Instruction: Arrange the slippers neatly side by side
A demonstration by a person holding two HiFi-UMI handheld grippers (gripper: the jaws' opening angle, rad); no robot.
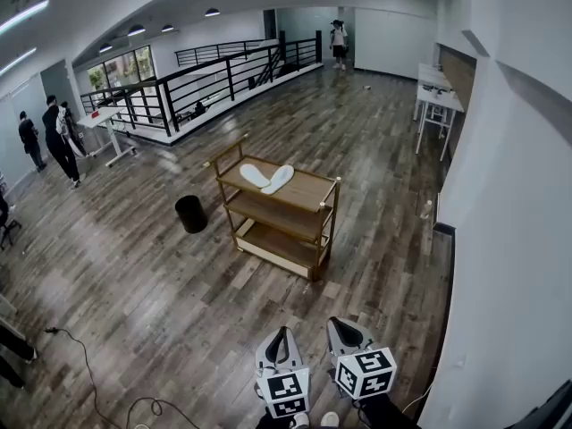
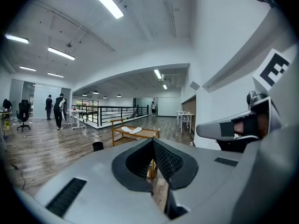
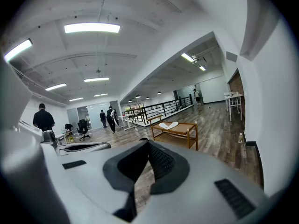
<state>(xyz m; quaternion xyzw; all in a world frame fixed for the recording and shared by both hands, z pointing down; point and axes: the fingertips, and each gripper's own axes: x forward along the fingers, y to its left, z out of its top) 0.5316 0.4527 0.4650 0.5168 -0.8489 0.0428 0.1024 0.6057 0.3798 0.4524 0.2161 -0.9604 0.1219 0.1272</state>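
**Slippers (image 1: pixel 275 180) in a V on the cart's top shelf; both tongs shut, well away**

Two white slippers lie on the top shelf of a three-tier wooden cart (image 1: pixel 308 190) that stands in the middle of a dark plank floor (image 1: pixel 161 284). They are not parallel. Their ends nearer the camera meet, while the far ends splay apart. Whether one overlaps the other at the meeting point is too small to tell. They sit toward the left half of the shelf, and the two lower shelves carry nothing that can be made out.

The left tongs (image 1: pixel 282 331) and the right tongs (image 1: pixel 342 322) are held side by side at the bottom of the head view, well apart from the cart and pointing toward it. Each gripper view shows its ribbed black pads pressed together at the tips, with nothing between them.

A black bin (image 1: pixel 190 214) stands on the floor near the cart's left side. A black railing (image 1: pixel 223 74) runs behind, with white tables (image 1: pixel 436 96) along the right wall. People (image 1: pixel 58 137) stand at the far left, and a cable (image 1: pixel 89 365) trails over the near floor.
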